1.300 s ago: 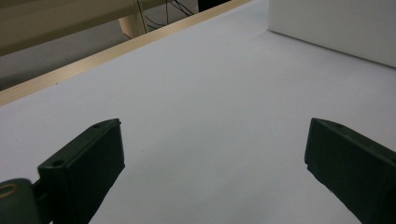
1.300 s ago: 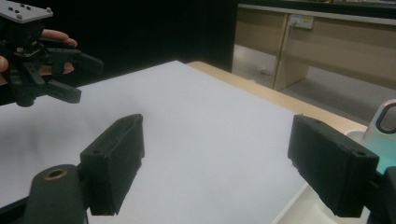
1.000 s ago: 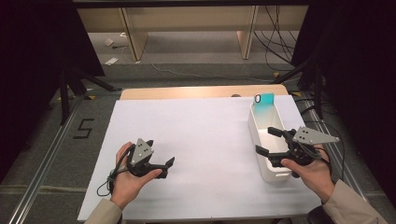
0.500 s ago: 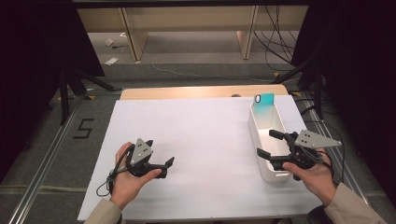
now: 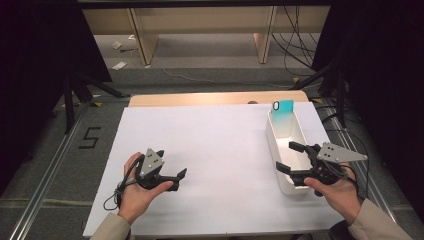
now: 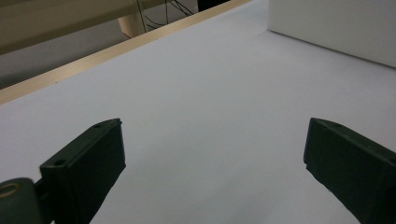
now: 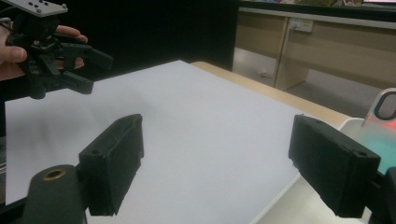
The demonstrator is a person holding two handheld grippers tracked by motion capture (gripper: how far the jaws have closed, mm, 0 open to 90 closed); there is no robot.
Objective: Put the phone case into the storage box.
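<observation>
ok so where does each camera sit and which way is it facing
High view: above the person's side, looking forward and down on the white-covered table; both hands and forearms show.
Left gripper view: on the left gripper, low over the table, open black jaws.
Right gripper view: on the right gripper, facing the left gripper.
Shared: the long white plastic bin and the teal phone case.

The high view looks forward and down over my white paper-covered table [image 5: 220, 145]. My left gripper's camera skims low toward the long white plastic bin [image 6: 336, 23]; my right gripper's faces across the sheet, probably sharing that bin's edge [image 7: 322, 205].
</observation>
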